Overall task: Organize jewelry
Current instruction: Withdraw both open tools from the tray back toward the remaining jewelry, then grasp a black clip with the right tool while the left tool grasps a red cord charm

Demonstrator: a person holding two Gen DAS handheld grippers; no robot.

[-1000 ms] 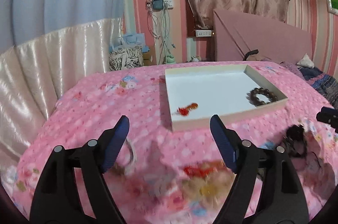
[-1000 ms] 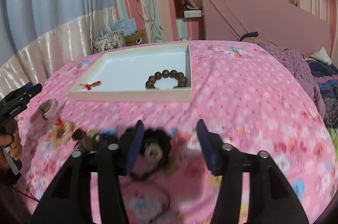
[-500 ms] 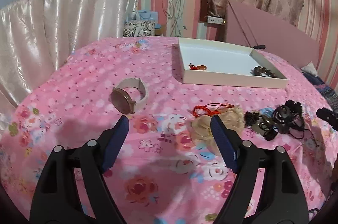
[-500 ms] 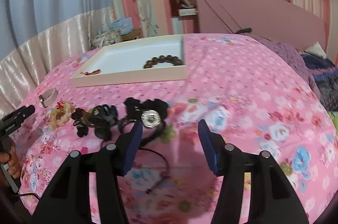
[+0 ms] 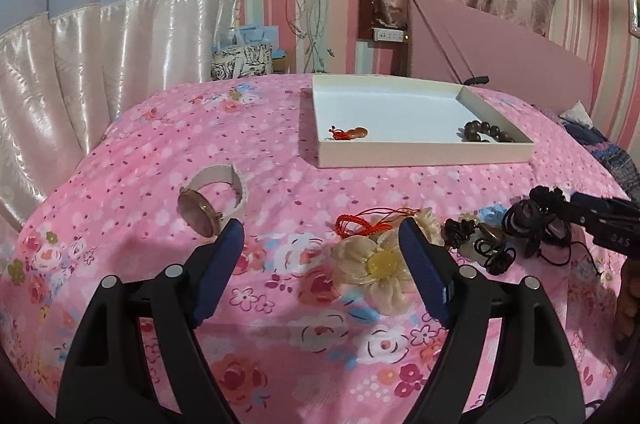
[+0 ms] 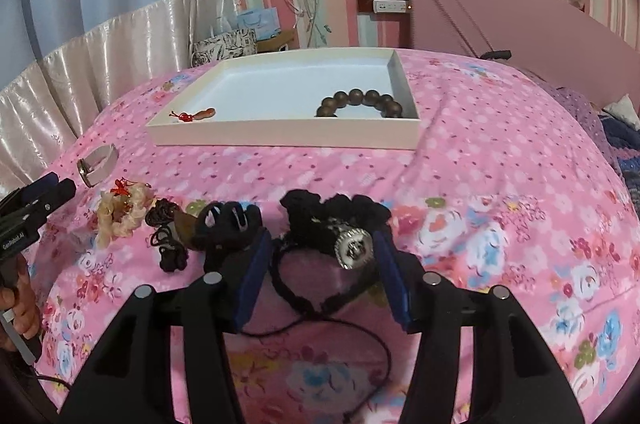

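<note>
Both grippers gape wide over the bed (image 5: 280,151): left gripper (image 5: 320,244) near the flower piece (image 5: 374,266), right gripper (image 6: 322,254) around the black pendant cord (image 6: 340,224). Tray (image 6: 280,137) holds a bead bracelet (image 6: 360,101).

From the left wrist we look low and forward across the pink floral bedspread (image 5: 132,159) toward the white tray (image 5: 420,155) and far wall. From the right wrist we face the same way, nearer the black jewellery; both views share tray (image 6: 280,137) and bedspread (image 6: 500,163).
</note>
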